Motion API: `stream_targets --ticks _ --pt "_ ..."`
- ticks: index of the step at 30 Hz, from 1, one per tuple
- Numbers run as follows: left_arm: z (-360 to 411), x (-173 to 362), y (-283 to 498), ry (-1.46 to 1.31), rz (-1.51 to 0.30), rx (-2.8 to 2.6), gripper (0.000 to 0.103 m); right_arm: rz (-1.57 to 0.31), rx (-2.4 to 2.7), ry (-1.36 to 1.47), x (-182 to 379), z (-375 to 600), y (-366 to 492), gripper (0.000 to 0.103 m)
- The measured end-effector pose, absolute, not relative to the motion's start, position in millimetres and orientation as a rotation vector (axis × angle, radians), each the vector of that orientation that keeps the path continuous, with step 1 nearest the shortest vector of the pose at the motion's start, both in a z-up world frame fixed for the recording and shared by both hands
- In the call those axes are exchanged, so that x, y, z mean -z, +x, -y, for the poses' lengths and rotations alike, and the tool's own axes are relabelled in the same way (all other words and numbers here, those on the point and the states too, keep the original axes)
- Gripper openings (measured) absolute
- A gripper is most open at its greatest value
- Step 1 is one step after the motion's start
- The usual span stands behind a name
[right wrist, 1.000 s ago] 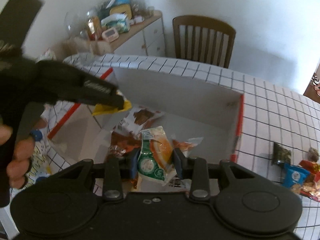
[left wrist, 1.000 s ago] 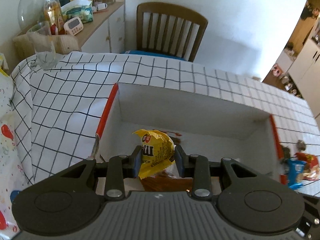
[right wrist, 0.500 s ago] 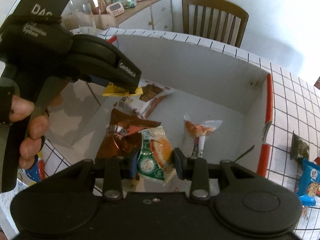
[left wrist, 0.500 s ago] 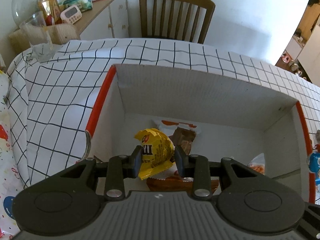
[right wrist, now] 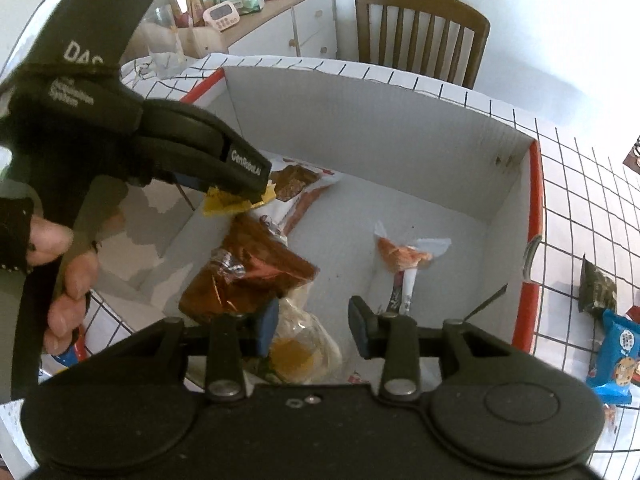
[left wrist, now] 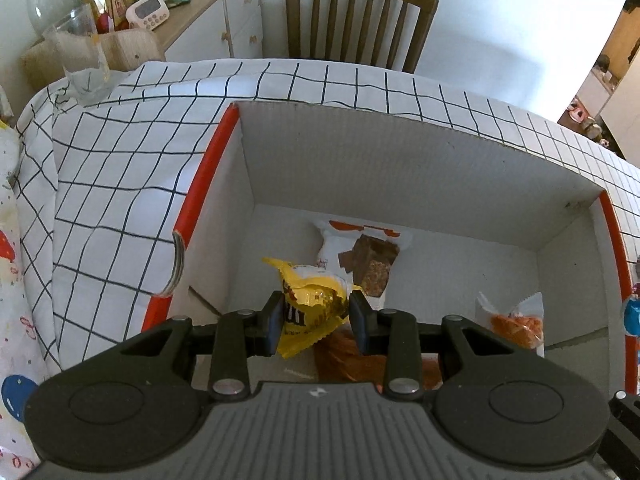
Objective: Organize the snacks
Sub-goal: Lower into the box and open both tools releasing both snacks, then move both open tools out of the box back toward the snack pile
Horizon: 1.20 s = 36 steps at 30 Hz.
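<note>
A white cardboard box (left wrist: 400, 168) with red edges stands on the checked tablecloth. My left gripper (left wrist: 316, 316) hangs over its near left corner, shut on a yellow candy bag (left wrist: 308, 300); the right wrist view shows this gripper (right wrist: 240, 184) with the bag (right wrist: 220, 204) poking out below it. My right gripper (right wrist: 312, 324) is opening above the box's near side. A clear packet with orange and green print (right wrist: 304, 352) lies loose below it, free of the pads. On the box floor lie a brown foil bag (right wrist: 248, 276), a white bar wrapper (left wrist: 360, 256) and an orange packet (right wrist: 404, 256).
Right of the box on the cloth lie a blue cookie packet (right wrist: 616, 356) and a dark packet (right wrist: 598, 288). A wooden chair (left wrist: 356, 12) stands behind the table. A glass (left wrist: 80, 60) sits at the far left corner, next to a cluttered sideboard (left wrist: 200, 12).
The right jaws have parted and the orange and green packet has dropped out of them into the box. Both grippers have sunk lower over the box.
</note>
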<state>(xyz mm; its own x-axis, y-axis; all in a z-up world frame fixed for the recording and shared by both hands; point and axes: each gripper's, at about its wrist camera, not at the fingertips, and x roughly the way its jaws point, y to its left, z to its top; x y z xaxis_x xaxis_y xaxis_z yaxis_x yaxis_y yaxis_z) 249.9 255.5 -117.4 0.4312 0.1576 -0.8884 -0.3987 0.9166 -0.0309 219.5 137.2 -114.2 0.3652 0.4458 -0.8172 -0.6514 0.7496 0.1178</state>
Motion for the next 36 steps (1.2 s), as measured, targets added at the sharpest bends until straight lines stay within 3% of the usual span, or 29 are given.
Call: stream_targets --ticks 1,3,4,6,17,23,36 --pt "-255.4 116.6 248.7 -0.259 -1.072 -0.351 0.036 -0.964 -0.714 -0.235 113.1 -135.9 219.2 0.041" --pt "-255.3 114.1 245.6 -0.276 -1.068 -0.347 0.052 -0.961 -0.711 -0.222 111.3 -132.6 218.4 0.044" --pt "-254.9 112.4 243.8 -0.282 -1.062 -0.341 0.053 -0.959 -0.710 -0.216 110.4 -131.3 218.2 0.045" --pt "-251.8 107.5 240.3 -0.283 -1.050 -0.334 0.066 -0.952 -0.706 -0.206 107.2 -127.2 216.7 0.048" --pt "-232.7 79.1 213.7 -0.263 -0.988 -0.296 0.069 -0.898 -0.697 -0.161 86.3 -105.7 205.2 0.071" --pt "-220.2 59.1 194.4 -0.236 -0.920 -0.278 0.077 -0.852 -0.680 -0.119 71.0 -90.4 196.9 0.086" --pt "-190.4 23.9 161.1 -0.186 -0.826 -0.203 0.077 -0.766 -0.642 -0.042 39.7 -47.1 174.9 0.100"
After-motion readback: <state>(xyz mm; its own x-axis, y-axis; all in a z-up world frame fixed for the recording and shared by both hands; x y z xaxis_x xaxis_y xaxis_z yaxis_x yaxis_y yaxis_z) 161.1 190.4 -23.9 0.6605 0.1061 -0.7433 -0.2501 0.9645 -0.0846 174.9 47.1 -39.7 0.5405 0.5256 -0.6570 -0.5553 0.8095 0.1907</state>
